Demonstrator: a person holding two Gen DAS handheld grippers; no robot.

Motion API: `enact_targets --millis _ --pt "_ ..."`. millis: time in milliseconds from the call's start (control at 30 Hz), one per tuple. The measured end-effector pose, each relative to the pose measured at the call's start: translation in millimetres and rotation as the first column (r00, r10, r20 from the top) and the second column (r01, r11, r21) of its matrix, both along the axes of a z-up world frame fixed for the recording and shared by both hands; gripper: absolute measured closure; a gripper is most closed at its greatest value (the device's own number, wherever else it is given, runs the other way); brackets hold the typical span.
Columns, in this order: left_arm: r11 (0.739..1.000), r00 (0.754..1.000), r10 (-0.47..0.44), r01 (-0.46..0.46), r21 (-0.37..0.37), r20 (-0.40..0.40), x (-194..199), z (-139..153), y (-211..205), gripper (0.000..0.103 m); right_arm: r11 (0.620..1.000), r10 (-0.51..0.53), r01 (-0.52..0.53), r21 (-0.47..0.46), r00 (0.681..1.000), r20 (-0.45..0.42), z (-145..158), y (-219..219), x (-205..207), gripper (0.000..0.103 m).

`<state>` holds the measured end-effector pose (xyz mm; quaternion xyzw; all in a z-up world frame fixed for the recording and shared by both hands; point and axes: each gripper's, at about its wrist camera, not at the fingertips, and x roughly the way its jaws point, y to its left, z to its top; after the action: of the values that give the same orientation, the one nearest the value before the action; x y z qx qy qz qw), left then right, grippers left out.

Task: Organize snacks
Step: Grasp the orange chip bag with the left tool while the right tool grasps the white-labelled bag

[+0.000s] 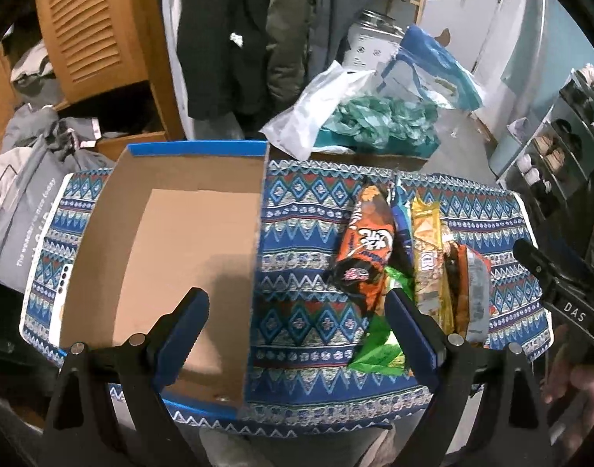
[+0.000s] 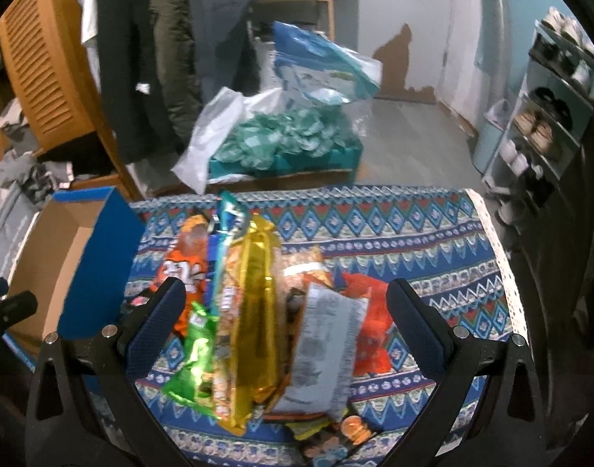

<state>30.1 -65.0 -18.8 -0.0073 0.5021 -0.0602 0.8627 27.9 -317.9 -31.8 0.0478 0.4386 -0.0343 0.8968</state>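
Both grippers hover over the desk [image 1: 304,210] with its patterned cloth, and neither holds anything. The right gripper [image 2: 285,311] has its jaws spread wide, straddling the snack pile [image 2: 258,303] dead ahead. The gold packet [image 2: 258,303] sits right on the centreline, its long axis running away from the camera, in line with the fingers rather than across them. That is the key relation: the jaws would close across its narrow width, which looks like a fair grip. Crowding it are a green packet [image 2: 192,350] on the left, a grey-white packet [image 2: 320,346] on the right, and an orange packet [image 2: 188,257] further back on the left.

The left gripper [image 1: 297,334] is open too, and empty. It points between the cardboard box [image 1: 172,241] and the pile, with the left finger over the box floor and the right finger beside the green packet's edge. The box is bare inside and lies to the left of the snacks, well clear of them.

My read: the right hand is nearer and better squared to the pile, so the pick is its to make. The carry then goes leftward to the box. The risk is dragging neighbours along, since the packets overlap.
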Motion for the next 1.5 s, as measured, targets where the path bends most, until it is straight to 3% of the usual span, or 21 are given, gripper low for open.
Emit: enact_targets --millis 167,467,1133,1500 --pt "1.000 1.000 -0.023 0.023 0.007 0.000 9.5 -2.9 -17.6 0.010 0.998 -0.056 0.056 0.008 0.998 -0.042 -15.9 -21.4 5.6 0.002" --pt "0.999 0.998 -0.002 -0.001 -0.039 -0.070 42.3 -32.7 -39.9 0.010 0.995 -0.097 0.101 0.020 0.987 -0.131 -55.7 -34.7 11.2 0.002" --pt "0.996 0.982 -0.053 0.065 0.055 -0.183 101.5 -113.2 -91.3 0.010 0.992 -0.116 0.128 0.021 0.953 -0.280 -128.4 -44.0 18.5 0.003" --pt "0.994 0.961 -0.063 0.085 0.068 -0.270 120.9 -158.2 -105.5 0.010 0.994 -0.098 0.108 0.018 0.948 -0.302 -148.7 -42.6 27.4 0.015"
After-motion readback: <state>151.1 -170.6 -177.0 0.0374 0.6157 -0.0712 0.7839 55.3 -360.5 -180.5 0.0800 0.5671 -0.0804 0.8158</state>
